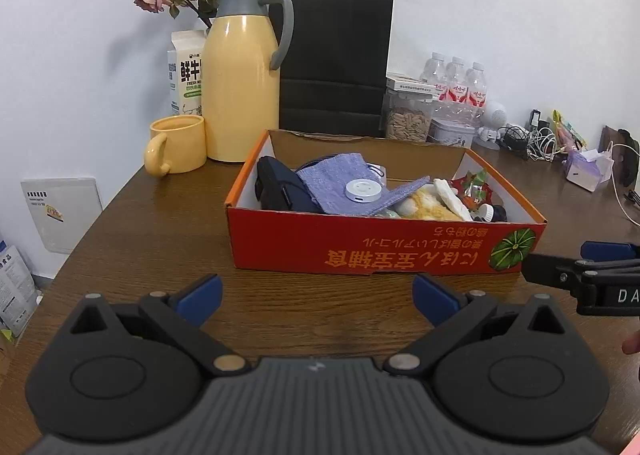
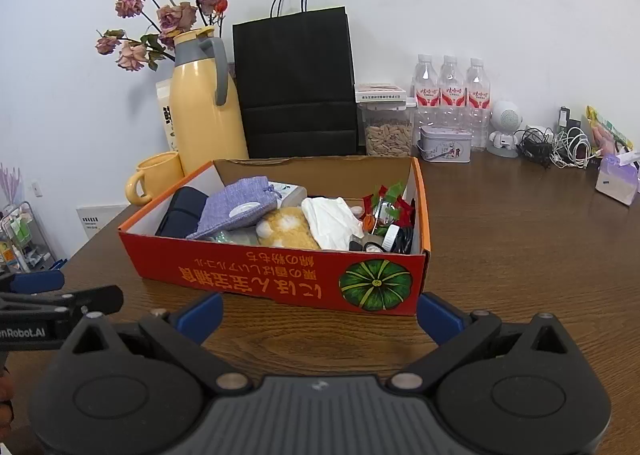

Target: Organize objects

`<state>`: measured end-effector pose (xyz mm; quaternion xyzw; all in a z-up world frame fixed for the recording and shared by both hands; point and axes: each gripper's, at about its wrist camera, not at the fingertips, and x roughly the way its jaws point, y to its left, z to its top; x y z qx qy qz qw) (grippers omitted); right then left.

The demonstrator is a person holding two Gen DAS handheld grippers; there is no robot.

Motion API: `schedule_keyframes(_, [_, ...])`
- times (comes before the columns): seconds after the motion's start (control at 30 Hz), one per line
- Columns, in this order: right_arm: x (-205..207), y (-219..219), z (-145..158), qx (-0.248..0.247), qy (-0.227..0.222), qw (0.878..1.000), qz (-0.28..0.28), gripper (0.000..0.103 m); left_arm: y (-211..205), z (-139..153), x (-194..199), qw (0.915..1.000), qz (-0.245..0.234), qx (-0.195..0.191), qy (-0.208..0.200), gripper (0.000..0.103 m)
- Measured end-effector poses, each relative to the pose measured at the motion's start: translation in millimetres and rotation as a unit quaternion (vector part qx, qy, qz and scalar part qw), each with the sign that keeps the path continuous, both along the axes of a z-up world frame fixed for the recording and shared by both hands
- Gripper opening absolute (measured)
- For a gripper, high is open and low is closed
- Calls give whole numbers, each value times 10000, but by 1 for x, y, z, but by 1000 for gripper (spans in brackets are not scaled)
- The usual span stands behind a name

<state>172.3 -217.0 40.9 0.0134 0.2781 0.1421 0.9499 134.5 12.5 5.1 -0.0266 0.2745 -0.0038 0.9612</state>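
We hold our left tongs (image 1: 318,297) and right tongs (image 2: 320,315) spread wide, pinching nothing. The red box (image 2: 280,279) full of little things sits on the table (image 2: 520,255), just beyond them.

Left gripper (image 1: 317,297) — black linkages, blue pads, silver rivets, ribbed grey body; right gripper (image 2: 320,315) apparently identical

We are seeing the red cardboard box (image 1: 384,247) sitting on the brown wooden table (image 1: 160,239), with the purple knitted pouch (image 1: 344,183) lying inside it beside the dark blue case (image 1: 280,191). Behind the box are standing the yellow thermos jug (image 1: 240,75) and black paper bag (image 1: 336,59); the yellow mug (image 1: 178,149) is sitting left of the jug.
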Motion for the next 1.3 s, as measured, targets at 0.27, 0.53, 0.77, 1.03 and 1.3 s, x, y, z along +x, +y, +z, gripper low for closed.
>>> schedule_keyframes(0.27, [-1,1,0,5,-11,10000,9,103,0,0,-1,10000,8,-8,-8,103])
schedule_keyframes(0.53, [-1,1,1,0,-24,10000,-6,103,0,1,-1,10000,2,-7,-17,103])
schedule_keyframes(0.77, [-1,0,1,-1,-26,10000,-7,103,-2,4,-1,10000,-16,1,-30,103])
schedule_keyframes(1.03, [-1,1,1,-2,-27,10000,-9,103,-1,4,-1,10000,-19,4,-32,103])
schedule_keyframes(1.3, [-1,1,1,-4,-26,10000,-9,103,-2,5,-1,10000,-16,1,-23,103])
